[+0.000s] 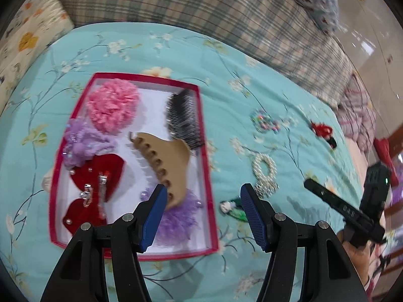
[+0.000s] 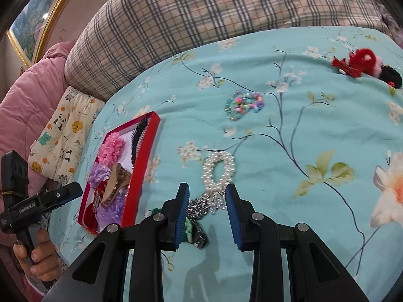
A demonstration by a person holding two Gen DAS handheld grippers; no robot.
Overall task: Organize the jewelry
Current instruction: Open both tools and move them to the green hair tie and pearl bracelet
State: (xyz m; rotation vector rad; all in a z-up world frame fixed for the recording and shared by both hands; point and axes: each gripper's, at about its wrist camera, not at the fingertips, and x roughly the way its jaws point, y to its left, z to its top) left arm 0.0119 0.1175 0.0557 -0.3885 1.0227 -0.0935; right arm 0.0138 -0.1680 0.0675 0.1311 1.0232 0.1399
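A red-rimmed box (image 1: 205, 151) lies on the turquoise floral bedspread (image 1: 151, 50). It holds a pink pom scrunchie (image 1: 113, 105), purple scrunchies (image 1: 83, 146), a red bow clip (image 1: 95, 191), a tan claw clip (image 1: 166, 166) and a black comb (image 1: 183, 118). My left gripper (image 1: 204, 196) is open and empty above the box's near right edge. My right gripper (image 2: 207, 196) is open and empty just before the pearl bracelet (image 2: 219, 168) and its silver tassel (image 2: 201, 205). A green clip (image 2: 194, 229), a beaded bracelet (image 2: 241, 104) and a red-black clip (image 2: 365, 66) lie loose. The box also shows in the right wrist view (image 2: 141, 166).
A plaid quilt (image 2: 201, 25) is bunched along the far side of the bed. A cartoon-print pillow (image 2: 63, 136) and a pink quilt (image 2: 22, 100) lie to the left. The right gripper also shows in the left wrist view (image 1: 340, 206).
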